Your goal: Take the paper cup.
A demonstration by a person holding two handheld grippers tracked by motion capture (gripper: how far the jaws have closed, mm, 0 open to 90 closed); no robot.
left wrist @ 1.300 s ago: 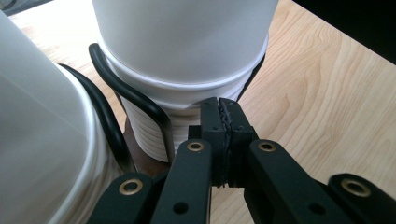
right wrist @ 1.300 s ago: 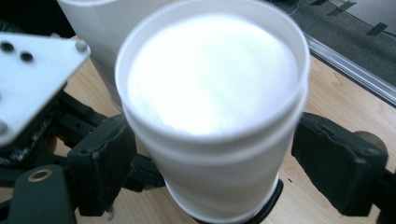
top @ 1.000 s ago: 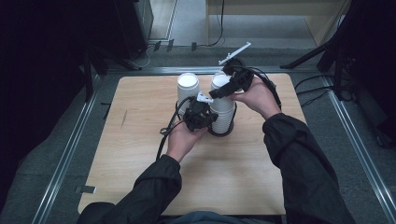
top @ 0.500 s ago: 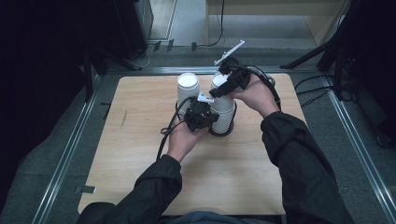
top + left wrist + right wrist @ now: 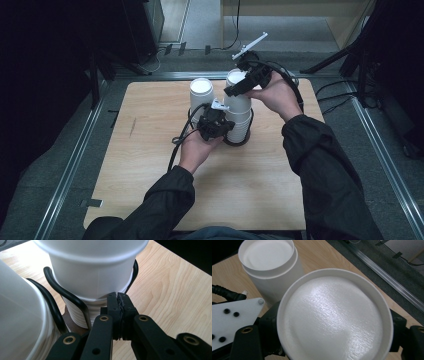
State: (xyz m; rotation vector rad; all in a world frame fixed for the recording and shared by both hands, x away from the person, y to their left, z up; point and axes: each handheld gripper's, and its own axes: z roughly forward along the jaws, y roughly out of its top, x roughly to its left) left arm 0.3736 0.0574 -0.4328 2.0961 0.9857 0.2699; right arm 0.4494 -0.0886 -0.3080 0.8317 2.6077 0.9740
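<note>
Up high, we look down on a wooden table (image 5: 150, 200). Near its far edge we see two stacks of white cups. Both stand upside down, with their flat bottoms up and their long way straight up and down. The right cup stack (image 5: 239, 117) sits inside a black wire holder (image 5: 245, 141). The left cup stack (image 5: 201, 95) stands just beside it. All the near half of the table is bare wood, with lots of room to move. A grey floor and metal rails lie past the edges.

Our left gripper (image 5: 225, 126) is low, at the foot of the right cup stack. Our right gripper (image 5: 238, 90) is around the top cup (image 5: 235, 80) of that stack. Its jaws have just been closing, with that cup between them.

Next, from the left gripper view, we see our left gripper (image 5: 117, 298) with its jaws pressed tight together. Nothing is between them. The tips sit right at the ribbed rims at the foot of the right cup stack (image 5: 92, 277). The black wire holder (image 5: 65, 292) curves around the cups. Bare table lies to the right.

Last, from the right gripper view, the top cup (image 5: 334, 320) is very close, flat bottom toward us. A black jaw hugs it on each side. The left cup stack (image 5: 269, 265) stands behind.
</note>
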